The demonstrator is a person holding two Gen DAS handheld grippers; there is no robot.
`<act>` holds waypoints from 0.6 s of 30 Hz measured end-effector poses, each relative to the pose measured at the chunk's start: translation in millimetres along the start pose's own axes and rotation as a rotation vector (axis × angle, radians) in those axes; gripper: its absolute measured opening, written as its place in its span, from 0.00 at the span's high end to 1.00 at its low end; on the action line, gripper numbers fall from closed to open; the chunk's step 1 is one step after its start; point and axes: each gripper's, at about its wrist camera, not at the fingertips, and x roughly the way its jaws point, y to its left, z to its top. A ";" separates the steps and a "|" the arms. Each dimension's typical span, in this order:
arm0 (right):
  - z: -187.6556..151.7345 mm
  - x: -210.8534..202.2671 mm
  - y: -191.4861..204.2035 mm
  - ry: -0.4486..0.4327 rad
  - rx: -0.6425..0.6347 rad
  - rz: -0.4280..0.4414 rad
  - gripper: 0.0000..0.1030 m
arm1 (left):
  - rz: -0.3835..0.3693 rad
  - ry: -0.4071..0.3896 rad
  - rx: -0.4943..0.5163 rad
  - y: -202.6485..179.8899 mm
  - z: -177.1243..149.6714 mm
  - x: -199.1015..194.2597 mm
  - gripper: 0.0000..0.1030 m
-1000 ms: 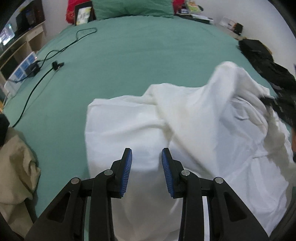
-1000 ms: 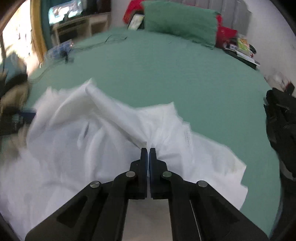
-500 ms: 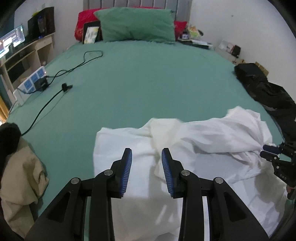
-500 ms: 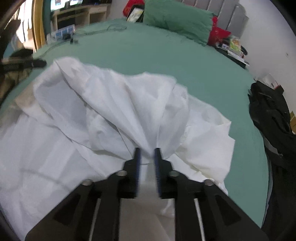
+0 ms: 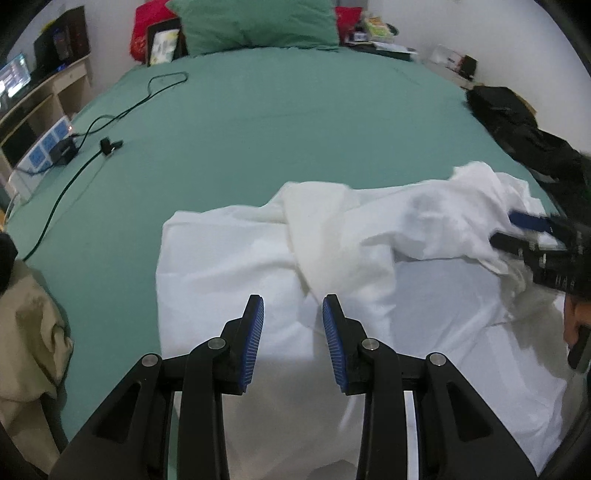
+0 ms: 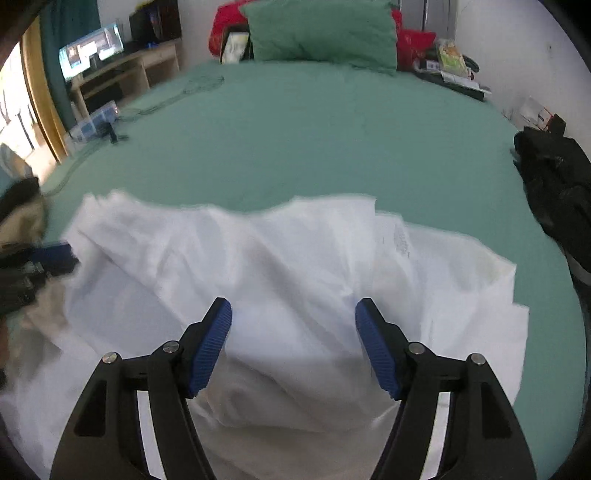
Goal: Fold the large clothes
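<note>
Both the left claw (image 5: 293,308) and right claw (image 6: 293,314) hang spread over the white garment (image 5: 332,266); only the left view shows the black cable (image 5: 66,181).

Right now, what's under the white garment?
The white garment lies bunched on the green bedsheet, which shows all around its far edge. Anything under the cloth itself is hidden. Both hand-held grippers, left and right, are open above it.

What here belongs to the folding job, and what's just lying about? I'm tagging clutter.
Job: white garment, left gripper, right gripper.

Lying about: black clothing, beige garment, black cable, green pillow.
</note>
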 end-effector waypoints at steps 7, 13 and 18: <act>-19.3 -25.4 -0.9 0.003 -0.040 -0.023 0.32 | 0.017 -0.039 -0.061 11.5 -1.7 -19.5 0.66; -42.0 -75.9 -16.5 -0.025 -0.027 -0.055 0.32 | 0.035 -0.075 -0.179 18.3 -24.0 -67.7 0.66; -69.8 -126.3 -38.6 -0.056 0.020 -0.073 0.32 | 0.079 -0.052 -0.249 22.2 -57.0 -101.7 0.66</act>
